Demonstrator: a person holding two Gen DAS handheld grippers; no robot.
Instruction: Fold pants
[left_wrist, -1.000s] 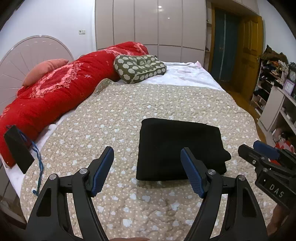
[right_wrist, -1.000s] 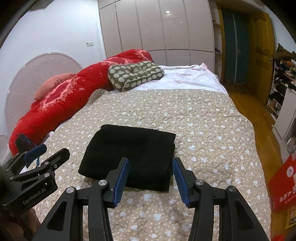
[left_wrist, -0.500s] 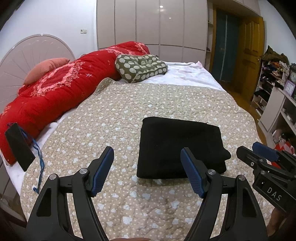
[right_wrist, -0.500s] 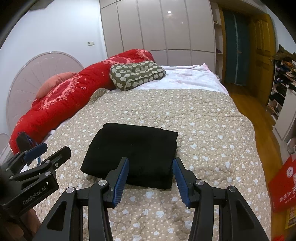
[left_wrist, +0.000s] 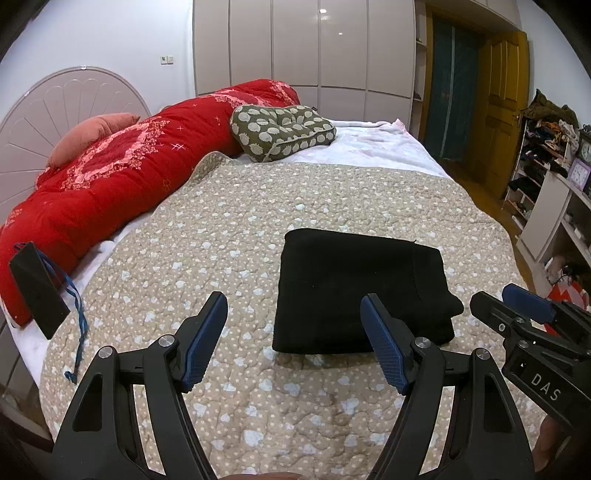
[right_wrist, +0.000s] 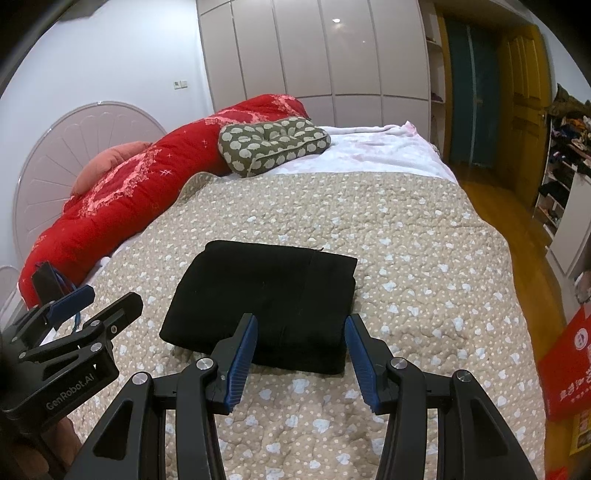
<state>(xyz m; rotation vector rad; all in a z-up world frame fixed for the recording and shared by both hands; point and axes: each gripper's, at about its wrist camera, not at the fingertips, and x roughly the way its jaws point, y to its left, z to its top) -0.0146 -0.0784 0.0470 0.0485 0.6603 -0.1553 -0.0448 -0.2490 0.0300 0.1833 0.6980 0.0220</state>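
Black pants (left_wrist: 354, 284) (right_wrist: 266, 299) lie folded into a thick rectangle on the beige quilt (left_wrist: 236, 229) (right_wrist: 424, 258). My left gripper (left_wrist: 295, 321) hovers open in front of the bundle's near left corner, with nothing between its blue pads. Held over the bundle's near edge, my right gripper (right_wrist: 301, 343) is open too and touches nothing. In the left wrist view the right gripper (left_wrist: 513, 306) shows at the right edge. The left gripper (right_wrist: 99, 299) shows at the left edge of the right wrist view.
A red duvet (left_wrist: 110, 177) and a pink pillow (left_wrist: 88, 136) lie along the bed's left side, a green patterned cushion (left_wrist: 280, 129) at the far end. A black box with a blue cord (left_wrist: 37, 291) rests near the left edge. Shelves (left_wrist: 546, 192) and a red box (right_wrist: 569, 362) stand at the right.
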